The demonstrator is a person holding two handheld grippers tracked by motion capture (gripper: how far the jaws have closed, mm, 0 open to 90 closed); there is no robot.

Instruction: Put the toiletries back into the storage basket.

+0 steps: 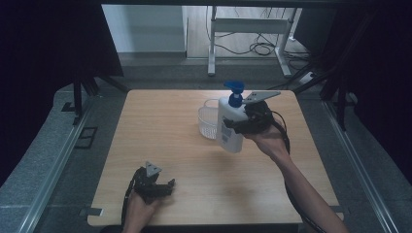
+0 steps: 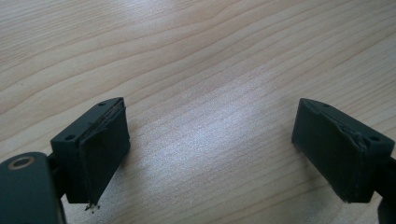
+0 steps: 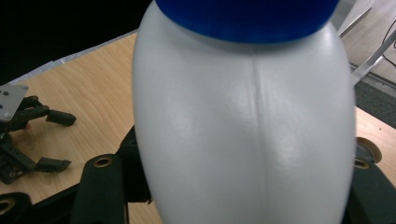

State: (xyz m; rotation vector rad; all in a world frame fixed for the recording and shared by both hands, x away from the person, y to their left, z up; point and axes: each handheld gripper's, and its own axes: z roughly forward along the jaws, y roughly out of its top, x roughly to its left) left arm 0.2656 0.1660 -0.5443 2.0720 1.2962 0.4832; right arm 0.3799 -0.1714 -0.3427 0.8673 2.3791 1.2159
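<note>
High view: white pump bottle (image 1: 230,127) with a blue pump head (image 1: 235,92) is held off the wooden worktop (image 1: 184,160), tilted slightly, in the far right quarter of the surface. Right claw (image 1: 238,125) grips the bottle body from the side nearer the right edge; its jaws are set part-way apart and press on the bottle's flanks. In the right gripper view, the bottle's white wall (image 3: 247,135) with its moulded seam stands between the two black jaws, the blue collar (image 3: 247,18) at the top.

A clear plastic cup (image 1: 208,120) stands on the worktop just beside the bottle, on the side towards the left edge, partly behind it.

Left claw (image 1: 163,187) rests low near the front edge, left of centre, well apart from the bottle. In the left gripper view its jaws stand wide apart with bare wood grain between the pads (image 2: 103,154); it holds nothing.
</note>
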